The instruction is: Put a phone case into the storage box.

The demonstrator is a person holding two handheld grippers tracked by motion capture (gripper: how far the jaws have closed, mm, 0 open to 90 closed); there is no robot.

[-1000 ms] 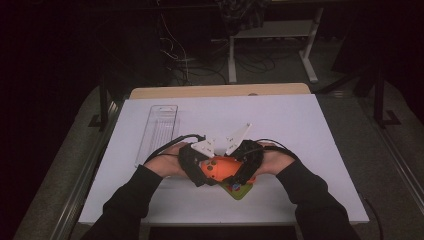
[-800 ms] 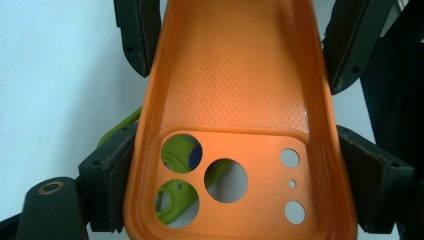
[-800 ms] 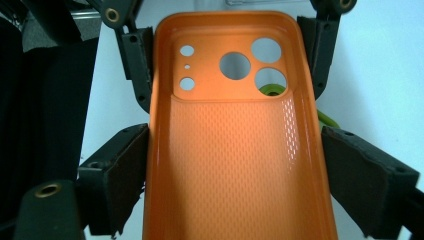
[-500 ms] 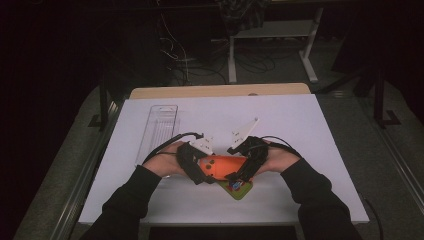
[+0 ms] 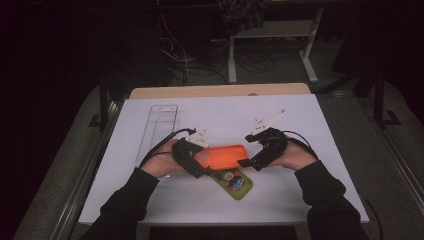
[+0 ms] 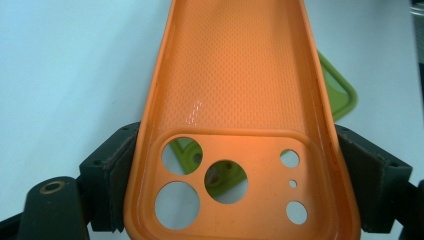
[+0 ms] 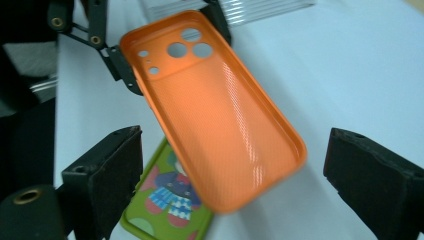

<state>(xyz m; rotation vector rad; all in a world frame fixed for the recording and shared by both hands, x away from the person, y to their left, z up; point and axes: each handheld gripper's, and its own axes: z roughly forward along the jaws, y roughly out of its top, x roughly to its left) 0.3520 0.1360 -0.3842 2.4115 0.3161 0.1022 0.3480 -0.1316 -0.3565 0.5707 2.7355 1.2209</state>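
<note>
Fingers of my left gripper (image 6: 235,165) clamp the camera end of the orange, soft-plastic phone case (image 5: 226,156): in the left gripper view the two padded black fingers (image 6: 117,170) press on its long side walls beside the cut-outs, so the case is pinched across its width and held off the table. I grip it at that end so that the rest of the shell projects free toward my other hand, and the open, hollow side faces up, where both gripper cameras can see into it.

Fingers of my right gripper (image 7: 235,180) stand wide apart; their jaws have just been opening, and the rounded far end of the case lies ahead of them, between but untouched by the pads (image 7: 107,175). I judge this hand to be clear of the case, leaving the left alone to carry it.

The case hangs over the near-middle part of the white table sheet (image 5: 325,130), closer to the near edge than to the far one. Beneath it, flat on the sheet, lies a green phone case with a cartoon picture (image 5: 234,183), angled toward the near right corner. A clear plastic tray (image 5: 159,125) rests toward the far left corner.

The orange case shows a fine dotted texture on its inner floor, a raised rim all round, and a stepped panel with three large and three small round holes. Light glints on the floor.
</note>
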